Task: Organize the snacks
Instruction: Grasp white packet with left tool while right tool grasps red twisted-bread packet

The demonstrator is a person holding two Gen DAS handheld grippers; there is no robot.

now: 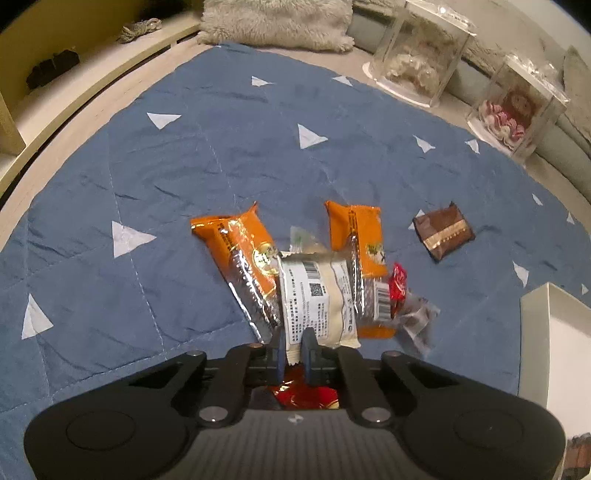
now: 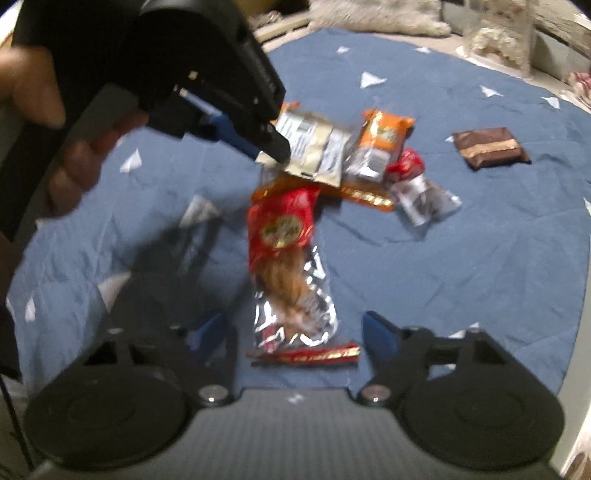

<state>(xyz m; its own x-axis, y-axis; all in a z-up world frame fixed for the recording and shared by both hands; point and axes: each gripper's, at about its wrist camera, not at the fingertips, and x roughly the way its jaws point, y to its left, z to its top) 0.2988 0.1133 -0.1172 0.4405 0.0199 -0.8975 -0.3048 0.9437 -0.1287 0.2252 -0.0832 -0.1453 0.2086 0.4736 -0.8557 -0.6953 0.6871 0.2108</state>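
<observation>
A heap of snack packets lies on a blue quilt (image 1: 166, 166). My left gripper (image 1: 295, 345) is shut on the near edge of a white packet with a barcode (image 1: 317, 295). The right wrist view shows the same grip (image 2: 273, 153) on that packet (image 2: 317, 147). Two orange packets (image 1: 240, 251) (image 1: 364, 240) flank it. A long red and silver packet (image 2: 291, 258) lies between the blue pads (image 2: 380, 332) of my right gripper (image 2: 295, 328). That gripper is open, and its pads stand clear of the wrapper on both sides.
A brown packet (image 1: 443, 234) lies apart to the right. A small red packet (image 1: 399, 284) and a clear grey one (image 1: 419, 319) sit at the heap's right. A white box (image 1: 554, 332) stands at the right edge, with clear display cases (image 1: 421, 55) and a fluffy cushion (image 1: 277, 22) behind.
</observation>
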